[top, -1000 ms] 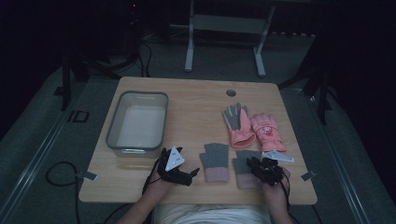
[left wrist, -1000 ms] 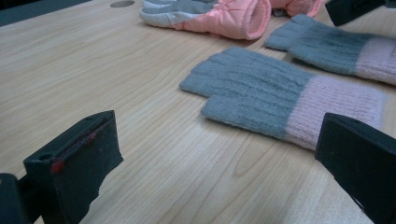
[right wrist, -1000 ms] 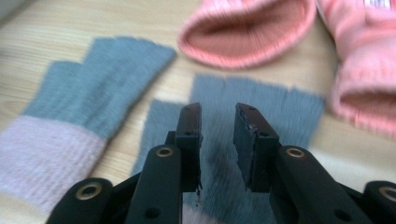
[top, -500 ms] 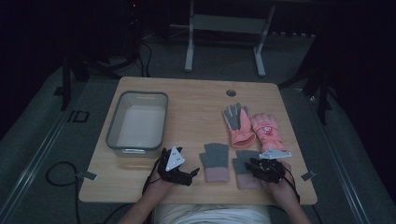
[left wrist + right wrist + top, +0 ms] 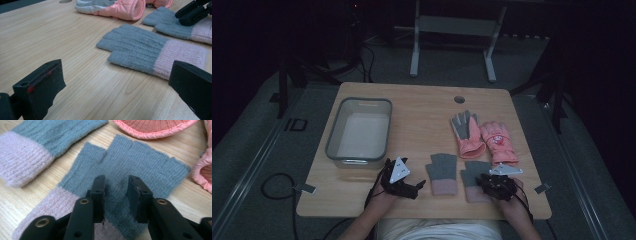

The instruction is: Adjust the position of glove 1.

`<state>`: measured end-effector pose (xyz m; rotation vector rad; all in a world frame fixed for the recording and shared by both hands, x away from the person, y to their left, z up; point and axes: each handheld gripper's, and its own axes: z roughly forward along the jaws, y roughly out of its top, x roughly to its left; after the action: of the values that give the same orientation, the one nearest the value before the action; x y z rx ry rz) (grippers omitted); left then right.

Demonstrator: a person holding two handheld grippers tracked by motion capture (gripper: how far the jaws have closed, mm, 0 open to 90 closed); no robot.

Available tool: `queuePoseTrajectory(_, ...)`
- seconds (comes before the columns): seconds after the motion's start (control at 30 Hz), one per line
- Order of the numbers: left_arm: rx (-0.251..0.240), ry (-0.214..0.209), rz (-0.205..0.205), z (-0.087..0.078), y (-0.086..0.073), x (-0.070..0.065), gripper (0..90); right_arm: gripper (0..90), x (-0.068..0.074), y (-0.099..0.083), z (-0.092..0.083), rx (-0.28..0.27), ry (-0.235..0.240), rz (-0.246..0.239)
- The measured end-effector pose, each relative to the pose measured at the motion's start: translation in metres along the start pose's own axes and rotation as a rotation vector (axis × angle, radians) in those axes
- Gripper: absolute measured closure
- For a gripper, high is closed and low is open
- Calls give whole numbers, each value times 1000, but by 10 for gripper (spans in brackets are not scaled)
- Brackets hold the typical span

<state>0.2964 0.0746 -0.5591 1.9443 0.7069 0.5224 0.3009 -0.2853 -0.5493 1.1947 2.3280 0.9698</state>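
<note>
Two grey knit gloves with pink cuffs lie side by side near the table's front edge. My right gripper [image 5: 486,181] [image 5: 116,192] points down onto the right one [image 5: 474,171] [image 5: 150,170]. Its jaws have just been closing and pinch a puckered fold of the grey knit between them. The left glove [image 5: 442,172] [image 5: 140,50] lies flat and untouched. Left of it my left gripper [image 5: 418,186] [image 5: 116,95] rests low over bare wood, jaws wide open with nothing between them. In the left gripper view the right gripper [image 5: 192,12] sits on the far glove [image 5: 172,27].
Two pink ski gloves [image 5: 469,132] [image 5: 498,141] lie behind the knit pair, the nearer one's cuff [image 5: 152,127] close ahead of my right jaws. A grey plastic bin [image 5: 332,135] stands at the left. A cable hole [image 5: 459,99] marks the table's far side.
My right hand has shifted slightly on the right knit glove. The left gripper and the other gloves have not moved.
</note>
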Motion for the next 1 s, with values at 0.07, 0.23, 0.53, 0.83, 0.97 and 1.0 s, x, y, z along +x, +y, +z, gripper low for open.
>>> queuePoseTrajectory(0.07, 1, 0, -1, 0, 0, 0, 0, 731, 2, 1, 0, 6, -14, -13)
queuePoseTrajectory(0.23, 0, 2, 0, 0, 0, 0, 0, 817, 5, 2, 1, 7, -40, -10)
queuePoseTrajectory(0.53, -1, 0, -2, 0, 0, 0, 0, 858, 12, 7, -3, -16, -81, 14)
queuePoseTrajectory(0.83, -2, -2, -4, 0, 0, 1, 0, 858, 22, 34, -26, -106, -66, 18)
queuePoseTrajectory(0.97, -2, -1, -2, 0, 0, 0, 0, 858, 25, 52, -33, -144, -52, 27)
queuePoseTrajectory(1.0, -2, -1, -2, 0, 0, 0, 0, 858, 26, 57, -34, -149, -53, 21)
